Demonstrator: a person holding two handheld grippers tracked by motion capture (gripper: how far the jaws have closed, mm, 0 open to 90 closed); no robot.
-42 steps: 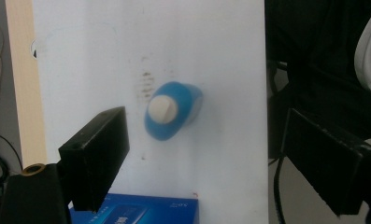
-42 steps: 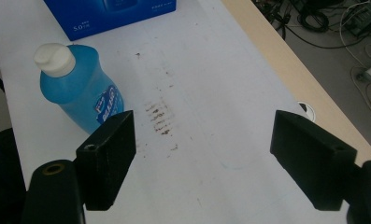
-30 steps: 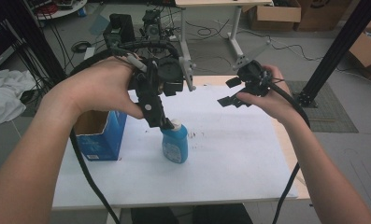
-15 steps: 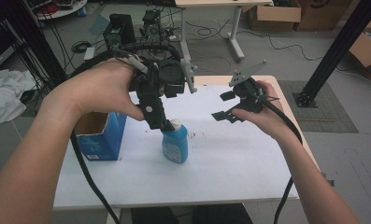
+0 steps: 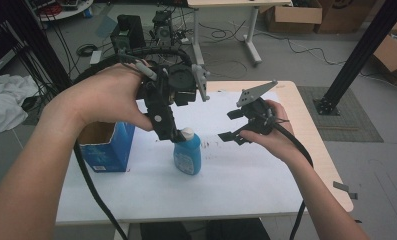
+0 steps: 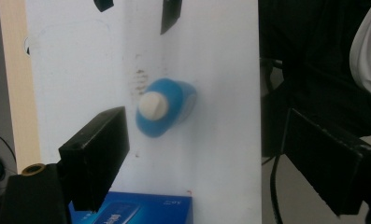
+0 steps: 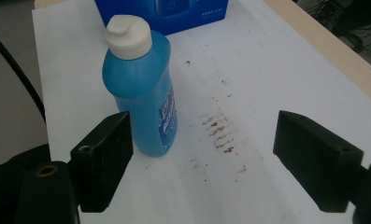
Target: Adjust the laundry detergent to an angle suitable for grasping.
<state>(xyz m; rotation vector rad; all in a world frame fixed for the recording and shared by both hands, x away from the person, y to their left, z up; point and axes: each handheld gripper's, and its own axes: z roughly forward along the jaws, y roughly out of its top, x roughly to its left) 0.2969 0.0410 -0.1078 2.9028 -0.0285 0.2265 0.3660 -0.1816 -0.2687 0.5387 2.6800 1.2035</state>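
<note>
Blue bottle [image 5: 187,156] stands upright on the surface [image 5: 246,175], white cap shut — directly under the spread left gripper [image 6: 206,154], just ahead of the right gripper [image 5: 234,125], jaws just opening, nothing between. Blue box [image 5: 106,147] — open-topped, contents hidden.

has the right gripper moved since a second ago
Yes. In the high view the right gripper has dropped and drifted left toward the standing blue bottle, fingers just opening wider, nothing between them.

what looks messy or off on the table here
Brown specks and smears dirty the white sheet right beside the upright blue bottle, like dried residue. The bottle itself stands capped and intact.
</note>
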